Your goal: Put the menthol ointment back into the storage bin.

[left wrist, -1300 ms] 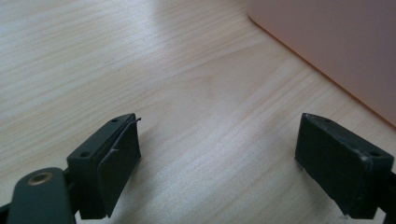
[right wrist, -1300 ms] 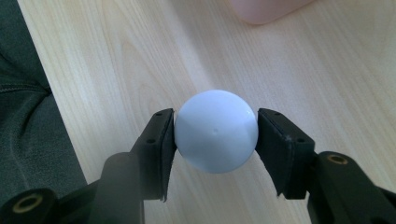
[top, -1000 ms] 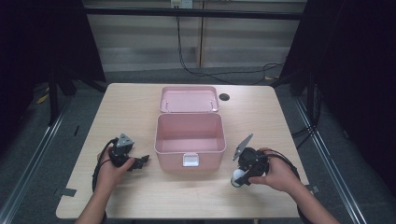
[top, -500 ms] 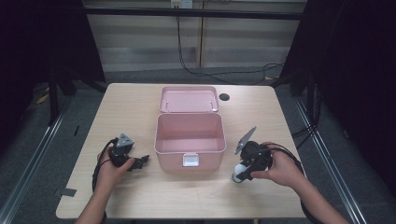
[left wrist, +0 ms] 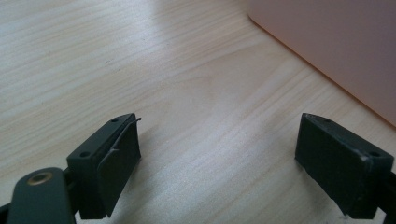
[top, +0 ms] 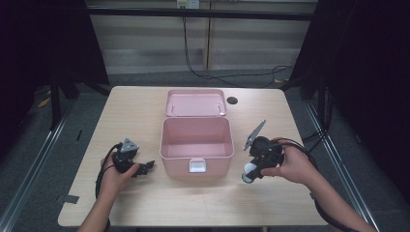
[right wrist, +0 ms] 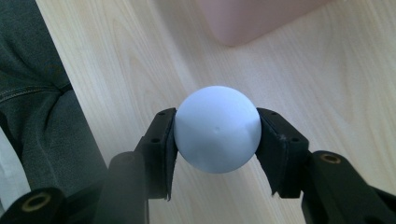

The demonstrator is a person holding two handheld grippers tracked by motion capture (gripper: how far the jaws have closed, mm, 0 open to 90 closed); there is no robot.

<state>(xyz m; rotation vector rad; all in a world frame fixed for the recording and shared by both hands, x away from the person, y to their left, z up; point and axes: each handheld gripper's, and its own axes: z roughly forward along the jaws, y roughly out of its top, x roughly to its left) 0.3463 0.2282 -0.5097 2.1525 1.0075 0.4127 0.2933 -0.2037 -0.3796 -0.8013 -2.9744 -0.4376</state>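
Transport is the step in hand: the right tool is clamped on a pale ball, both pads pressing its sides, as the right gripper view shows plainly. In the high view the ball sits at the tool's tip, close to the bench surface or just off it, at about 4 o'clock from the open pink box and just beside its right front corner. I cannot tell from these pictures whether the ball has fully cleared the wood.

The box stands at the middle of the bench with nothing visible inside; its lid lies flat at 12 o'clock, touching or nearly touching the box's far wall.

The left tool rests low at 9 o'clock from the box, its jaws standing wide apart with nothing between them; the left gripper view shows bare wood between the pads and the pink wall off at 2 o'clock.

My reading is that the ball is bound for the box. The next move then calls for a lift high enough to clear the right wall's rim, a carry toward 10 o'clock until the ball hangs over the cavity, and a release only once it is low inside. A smooth round ball held by two flat pads may roll out if the grip loosens in transit, so the clamp should hold steady throughout.
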